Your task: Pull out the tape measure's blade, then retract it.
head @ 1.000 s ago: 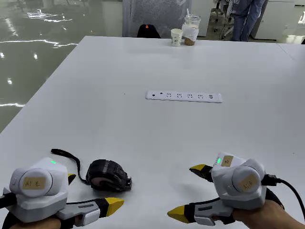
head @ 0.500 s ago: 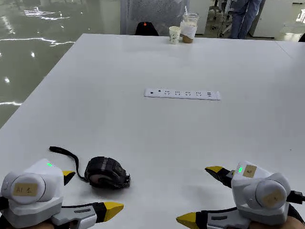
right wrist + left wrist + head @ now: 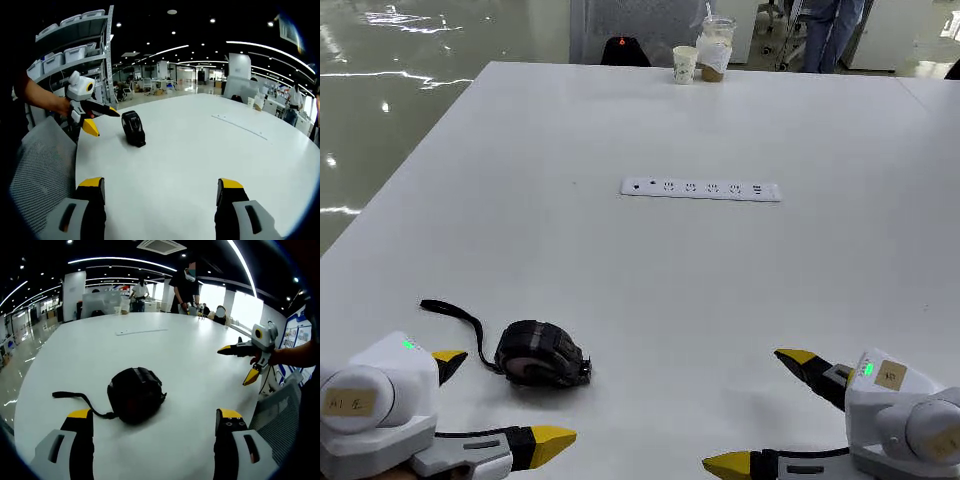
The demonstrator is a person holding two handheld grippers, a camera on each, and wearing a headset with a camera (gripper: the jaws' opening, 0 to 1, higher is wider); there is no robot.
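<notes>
Here, tape measure lies just before the spread left claw; right claw spread.

left tongs: cut by bottom edge; right tongs: same; far cups: contents unclear

Prob. open-plan office/lab: white worktable, shelf rack w/ bins, ceiling strip lights, glossy floor.
</notes>
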